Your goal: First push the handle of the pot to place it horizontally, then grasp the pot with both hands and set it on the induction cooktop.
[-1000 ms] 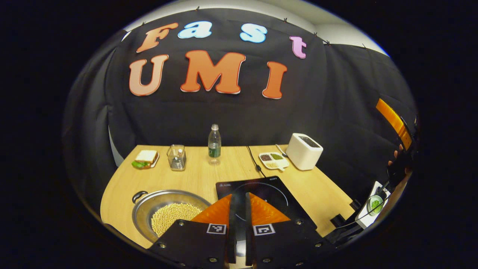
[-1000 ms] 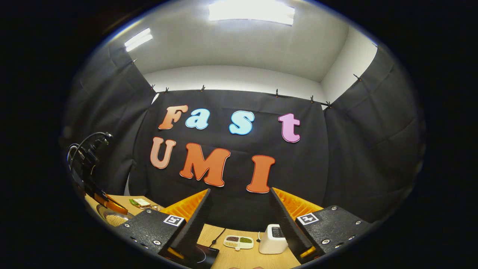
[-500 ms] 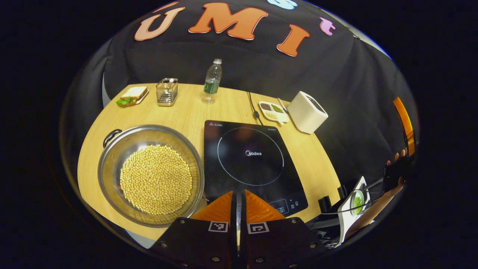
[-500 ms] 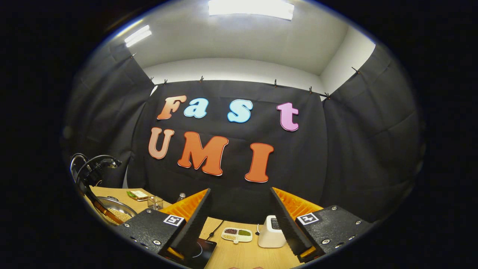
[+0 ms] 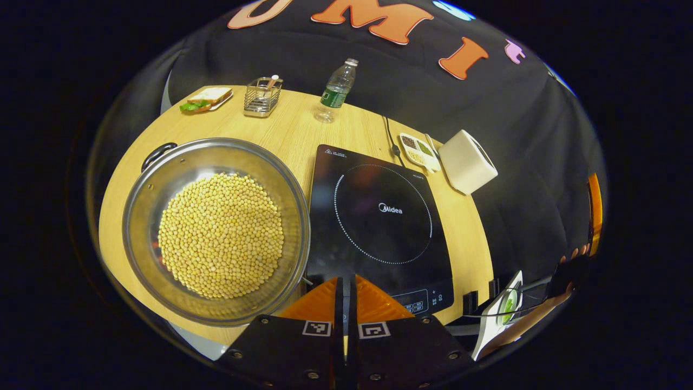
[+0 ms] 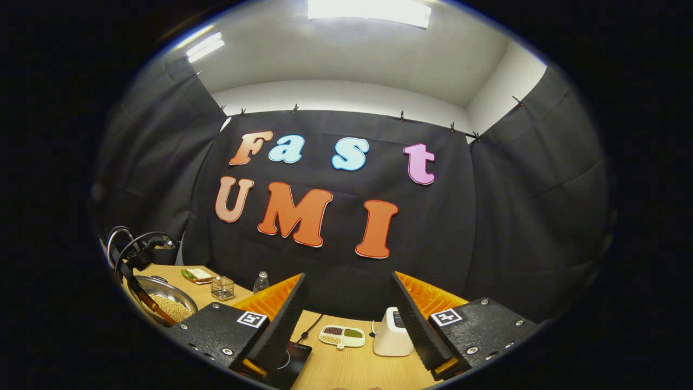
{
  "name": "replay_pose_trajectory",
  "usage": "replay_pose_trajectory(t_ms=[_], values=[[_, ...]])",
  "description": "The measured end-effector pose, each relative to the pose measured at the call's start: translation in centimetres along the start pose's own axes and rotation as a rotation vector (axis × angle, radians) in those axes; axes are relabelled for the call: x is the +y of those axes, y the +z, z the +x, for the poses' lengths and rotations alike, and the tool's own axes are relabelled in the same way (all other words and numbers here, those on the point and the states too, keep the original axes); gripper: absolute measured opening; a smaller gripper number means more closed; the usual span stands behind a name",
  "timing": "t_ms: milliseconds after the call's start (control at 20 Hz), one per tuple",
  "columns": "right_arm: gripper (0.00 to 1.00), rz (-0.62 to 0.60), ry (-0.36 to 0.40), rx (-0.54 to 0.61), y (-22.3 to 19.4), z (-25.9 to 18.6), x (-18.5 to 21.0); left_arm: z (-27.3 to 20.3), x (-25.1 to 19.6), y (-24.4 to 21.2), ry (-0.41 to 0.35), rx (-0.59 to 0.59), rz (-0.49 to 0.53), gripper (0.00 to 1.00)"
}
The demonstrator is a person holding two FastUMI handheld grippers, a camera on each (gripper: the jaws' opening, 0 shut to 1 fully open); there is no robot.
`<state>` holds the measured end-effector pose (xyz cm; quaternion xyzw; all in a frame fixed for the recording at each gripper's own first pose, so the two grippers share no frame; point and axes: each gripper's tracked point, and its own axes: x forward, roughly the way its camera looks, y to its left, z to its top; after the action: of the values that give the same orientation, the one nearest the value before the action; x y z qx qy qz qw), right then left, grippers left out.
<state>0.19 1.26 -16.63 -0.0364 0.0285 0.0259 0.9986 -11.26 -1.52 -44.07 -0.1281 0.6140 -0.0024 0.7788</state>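
The pot [image 5: 216, 230] sits lower left on the worktop [image 5: 303, 130], just beside the cooktop [image 5: 379, 216]. Left tool [image 5: 344, 292] is closed, likely for pushing the handle [image 5: 157, 154]; right tool [image 6: 346, 309] gapes empty, raised.

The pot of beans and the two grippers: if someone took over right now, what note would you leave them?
Left gripper: shut, empty, above the table's near edge.
Right gripper: open, empty, held high, aimed at the wall.
Pot: full of beans, on the table left of the induction cooktop, untouched.
Done: nothing yet.
Left: push the handle horizontal, grasp with both grippers, set the pot on the cooktop.
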Motion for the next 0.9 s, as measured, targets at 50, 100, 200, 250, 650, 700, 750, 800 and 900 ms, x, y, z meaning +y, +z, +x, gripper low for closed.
replay_pose_trajectory(t_ms=[50,100,200,250,650,700,750,800,900], values=[[0.94,0.0,-0.003,0.005,-0.2,0.0,0.0,0.5,0.3,0.0,0.009,0.005,-0.007,0.04],[0.94,-0.002,-0.006,0.011,-0.5,0.0,-0.2,0.7,0.7,0.1,0.015,0.008,-0.015,0.04],[0.94,-0.004,-0.015,0.018,-0.8,-0.1,-0.6,0.8,1.2,0.2,0.022,0.006,-0.027,0.04],[0.94,-0.004,-0.019,0.02,-0.9,-0.2,-0.8,0.7,1.5,0.0,0.027,0.008,-0.02,0.04],[0.94,0.042,0.024,0.031,-1.5,1.1,1.0,-3.5,4.7,-3.8,0.059,0.064,0.041,0.04],[0.94,0.043,0.032,0.032,-1.6,1.1,1.5,-4.0,5.2,-4.2,0.065,0.071,0.051,0.04],[0.94,0.04,0.038,0.032,-1.6,1.2,1.9,-4.3,5.6,-4.7,0.073,0.078,0.062,0.04],[0.94,0.035,0.042,0.031,-1.5,1.2,2.1,-4.7,5.9,-5.1,0.079,0.087,0.072,0.04],[0.94,0.03,0.047,0.029,-1.3,1.3,2.5,-5.2,6.4,-5.6,0.091,0.096,0.096,0.04]])
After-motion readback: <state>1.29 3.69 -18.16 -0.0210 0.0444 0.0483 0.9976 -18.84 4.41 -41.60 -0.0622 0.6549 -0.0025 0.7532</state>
